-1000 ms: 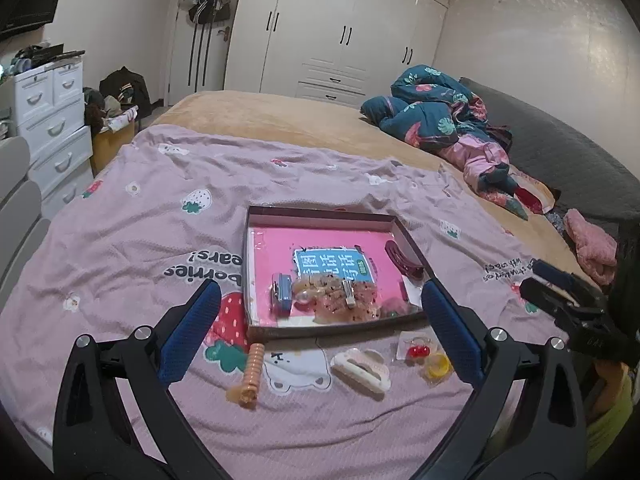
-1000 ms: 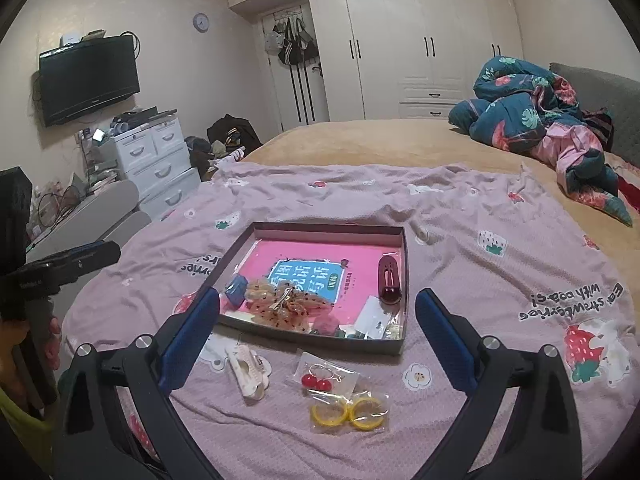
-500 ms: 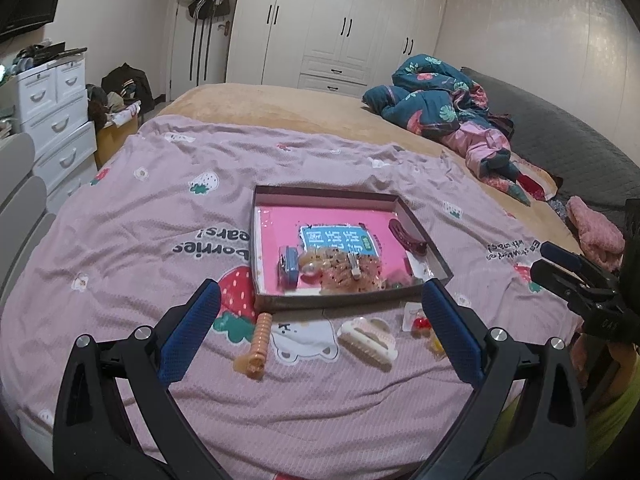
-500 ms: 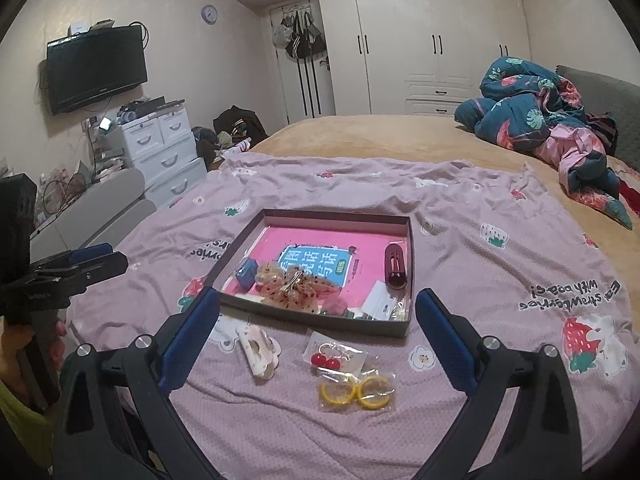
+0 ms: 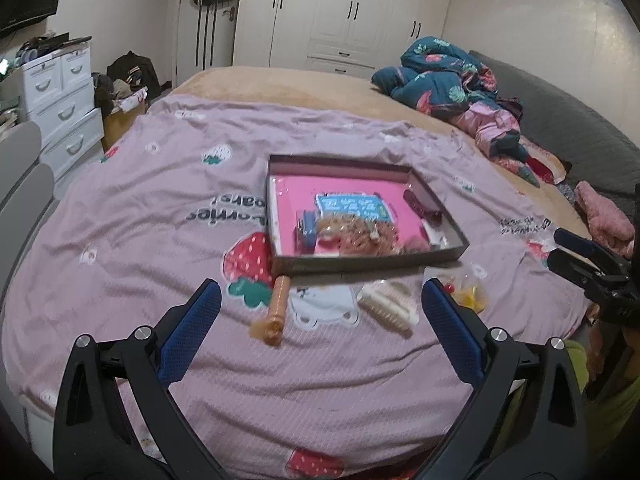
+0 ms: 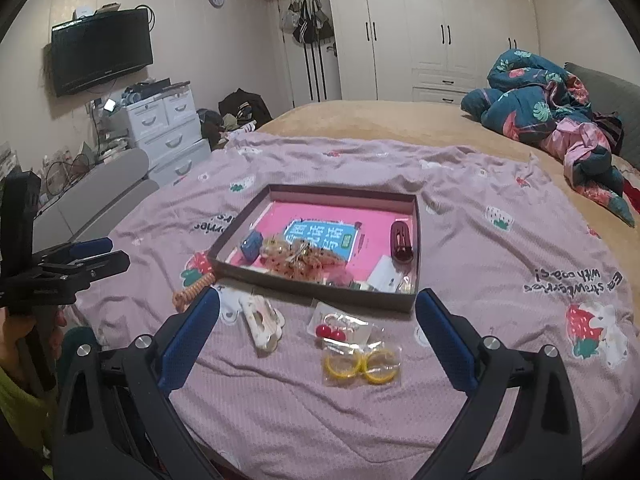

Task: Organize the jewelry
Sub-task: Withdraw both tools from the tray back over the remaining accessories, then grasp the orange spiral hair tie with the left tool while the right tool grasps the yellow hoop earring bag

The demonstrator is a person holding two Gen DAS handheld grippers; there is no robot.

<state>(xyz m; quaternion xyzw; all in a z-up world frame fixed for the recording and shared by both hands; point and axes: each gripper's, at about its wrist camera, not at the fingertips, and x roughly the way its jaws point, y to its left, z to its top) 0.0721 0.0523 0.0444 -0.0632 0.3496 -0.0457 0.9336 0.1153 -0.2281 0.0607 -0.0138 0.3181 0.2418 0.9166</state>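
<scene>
With both claws spread and empty, the right gripper (image 6: 316, 340) hangs just short of the hoop bag (image 6: 361, 364) and cherry earrings (image 6: 331, 331); the left gripper (image 5: 320, 328) faces the coil (image 5: 276, 310) and clip (image 5: 386, 308). All four lie on the blanket (image 6: 500, 280), just beside the tray (image 6: 320, 286). Likely best: pinch a bag's edge, lift clear of the tray wall, then release inside.

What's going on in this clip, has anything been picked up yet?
Nothing is held. A person holds both grippers, the left gripper and right gripper, open above the lilac strawberry-print blanket. The shallow dark cardboard box with a pink base already holds several pieces. Outside it, near its front wall, lie a cream claw hair clip, a bag of red ball earrings, a bag of yellow hoops and an orange spiral hair tie.
</scene>
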